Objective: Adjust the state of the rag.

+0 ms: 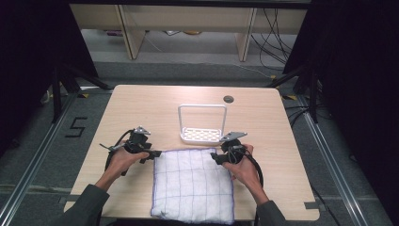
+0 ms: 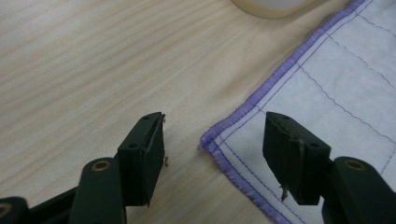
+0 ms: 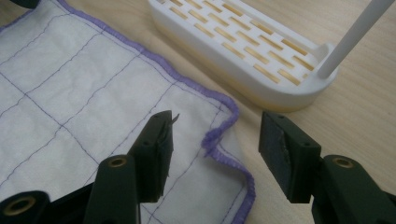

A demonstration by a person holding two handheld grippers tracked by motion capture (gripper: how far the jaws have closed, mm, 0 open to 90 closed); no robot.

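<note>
Both jaws apart, left gripper (image 2: 212, 154) and right gripper (image 3: 215, 151) straddling the cloth's (image 1: 193, 183) far corners for pinching and lifting, white rack (image 1: 203, 123) just beyond

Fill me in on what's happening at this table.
A person holds a gripper in each hand over the far edge of a white cloth lying flat on the table. The left gripper straddles the cloth's far left corner, the right gripper its far right corner. Both sets of jaws stand open around the purple hem, pressing nothing yet, so the cloth is not gripped. A white rack stands just beyond the cloth.
</note>
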